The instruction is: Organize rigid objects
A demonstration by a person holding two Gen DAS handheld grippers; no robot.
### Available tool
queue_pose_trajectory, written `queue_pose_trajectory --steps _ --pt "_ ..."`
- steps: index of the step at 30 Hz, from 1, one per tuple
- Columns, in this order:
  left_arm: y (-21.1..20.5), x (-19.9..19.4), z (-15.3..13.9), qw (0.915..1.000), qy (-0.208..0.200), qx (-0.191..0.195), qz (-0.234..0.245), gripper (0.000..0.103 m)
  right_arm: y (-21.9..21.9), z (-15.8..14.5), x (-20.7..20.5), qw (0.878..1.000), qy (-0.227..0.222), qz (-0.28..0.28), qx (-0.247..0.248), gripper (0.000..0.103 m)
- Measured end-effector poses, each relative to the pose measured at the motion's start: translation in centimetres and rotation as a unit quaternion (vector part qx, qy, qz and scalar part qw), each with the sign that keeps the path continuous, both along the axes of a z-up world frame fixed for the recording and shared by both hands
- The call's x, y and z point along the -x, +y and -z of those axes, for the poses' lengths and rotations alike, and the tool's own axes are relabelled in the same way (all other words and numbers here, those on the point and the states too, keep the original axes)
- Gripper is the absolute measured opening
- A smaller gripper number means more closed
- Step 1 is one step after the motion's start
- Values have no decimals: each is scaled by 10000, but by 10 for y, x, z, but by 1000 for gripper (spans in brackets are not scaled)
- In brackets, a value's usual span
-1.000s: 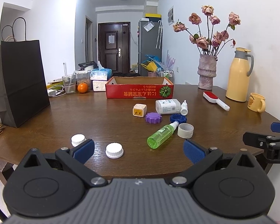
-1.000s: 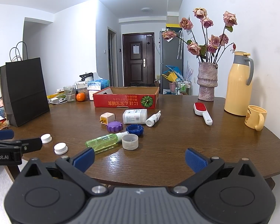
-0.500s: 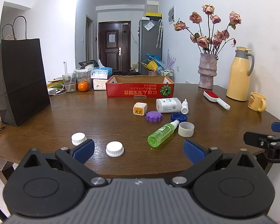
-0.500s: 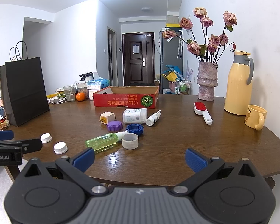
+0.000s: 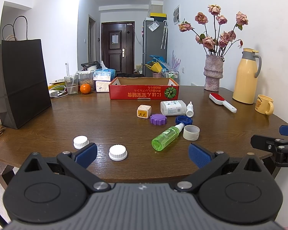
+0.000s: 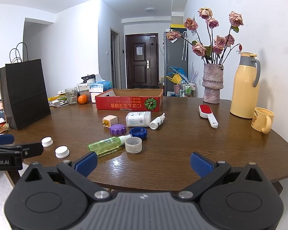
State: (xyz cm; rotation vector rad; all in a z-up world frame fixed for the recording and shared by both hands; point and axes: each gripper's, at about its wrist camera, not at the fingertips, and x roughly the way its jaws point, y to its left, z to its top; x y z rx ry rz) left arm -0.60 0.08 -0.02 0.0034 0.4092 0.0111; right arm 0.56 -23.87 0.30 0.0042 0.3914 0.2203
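Work looks unstarted: both the left gripper (image 5: 142, 153) and right gripper (image 6: 143, 162) hang wide and empty off the table's (image 5: 67, 118) near edge, caps (image 5: 117, 152), bottles (image 5: 167, 138) and plug (image 5: 143, 111) scattered mid-table, the box (image 5: 144, 93) toward the far edge apparently empty.

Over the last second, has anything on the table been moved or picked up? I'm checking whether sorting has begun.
Nothing visibly changed. The left hand-held gripper and the right hand-held gripper both hang open and empty at the table's near edge. The green spray bottle, the two white ribbed caps and the red cardboard box lie where they were.
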Motion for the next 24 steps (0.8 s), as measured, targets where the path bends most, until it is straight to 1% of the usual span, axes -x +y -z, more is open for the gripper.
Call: queue_pose_trajectory --steps 16,24 --pt "1 0 0 10000 9 6 -4 103 0 0 0 10000 8 4 3 103" --pt "5 -2 5 10000 57 35 -68 103 2 5 1 10000 54 15 40 103"
